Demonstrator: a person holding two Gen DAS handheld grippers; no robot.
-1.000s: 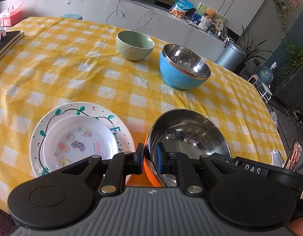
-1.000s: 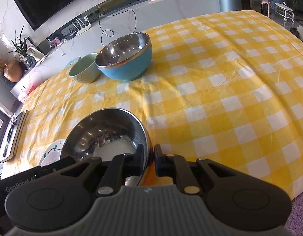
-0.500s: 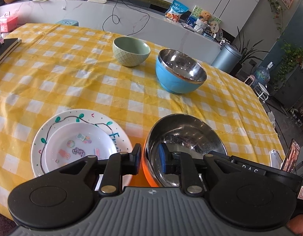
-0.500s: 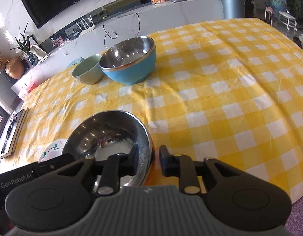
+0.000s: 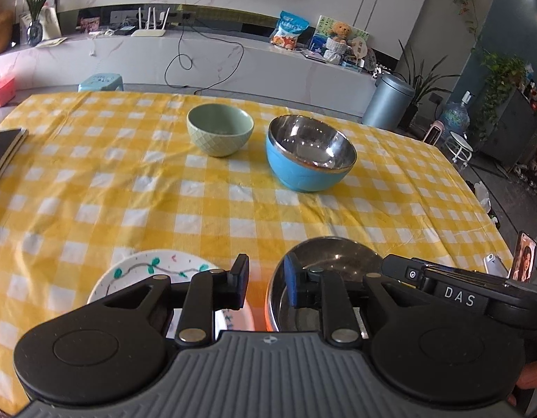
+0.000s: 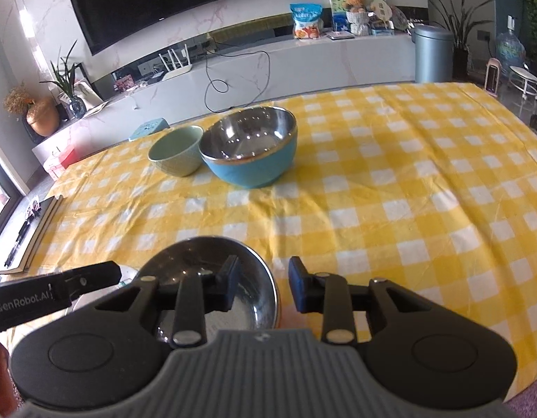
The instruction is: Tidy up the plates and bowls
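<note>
An orange steel-lined bowl [image 5: 334, 261] sits at the table's near edge; it also shows in the right wrist view [image 6: 198, 261]. My left gripper [image 5: 266, 284] is open, its jaws straddling the bowl's left rim. My right gripper [image 6: 263, 287] is open, its jaws straddling the bowl's right rim. A white painted plate [image 5: 157, 271] with a smaller plate on it lies left of the bowl. A blue steel-lined bowl [image 5: 310, 153] [image 6: 249, 153] and a green bowl [image 5: 219, 134] [image 6: 176, 151] stand farther back.
The table has a yellow checked cloth [image 5: 129, 191]. A dark book [image 5: 4, 153] lies at the left edge. A phone [image 5: 524, 261] stands at the right edge. A grey bin [image 5: 388, 104] and a white counter [image 5: 233, 59] stand beyond the table.
Both grippers have opened off the orange bowl's rim and pulled back and up. The bowl stays on the table.
</note>
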